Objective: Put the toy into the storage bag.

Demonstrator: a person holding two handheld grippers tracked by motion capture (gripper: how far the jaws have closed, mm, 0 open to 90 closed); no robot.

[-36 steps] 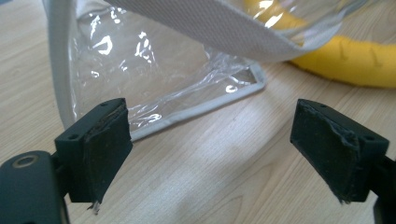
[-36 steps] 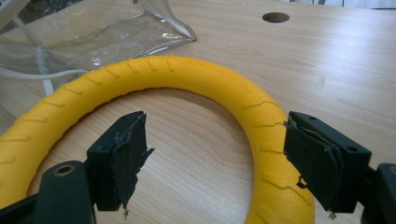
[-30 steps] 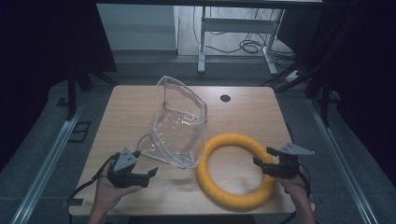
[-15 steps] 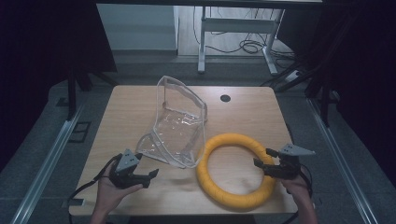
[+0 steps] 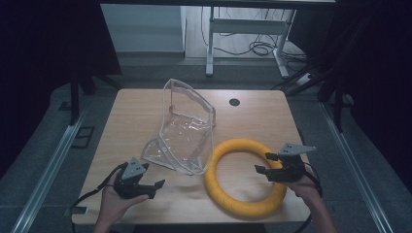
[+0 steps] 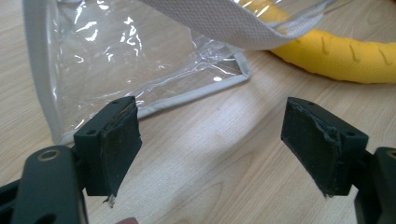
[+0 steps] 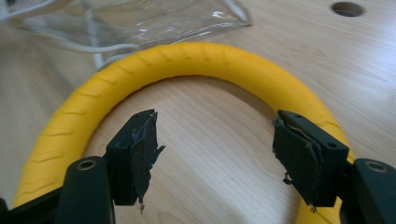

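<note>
A clear plastic bag (image 5: 187, 131) with white trim stands open in the middle of the wooden table (image 5: 131, 111). A yellow foam ring (image 5: 243, 175) lies flat to its right, its rim next to the bag's edge. My left gripper (image 5: 154, 188) is open near the front left, its jaws facing the bag's lower corner (image 6: 140, 88) a short way off, with the ring (image 6: 336, 56) beyond. My right gripper (image 5: 262, 171) is open just over the ring's right side, its jaws spread above the ring's hollow (image 7: 210, 70). Nothing is held.
A round cable hole (image 5: 234, 102) sits at the table's back right. Beyond the table stand a white desk frame (image 5: 243, 29) and loose cables on the floor. Metal rails (image 5: 53, 160) run along both sides of the table.
Both grippers have barely shifted. The bag and the ring lie where they were.
</note>
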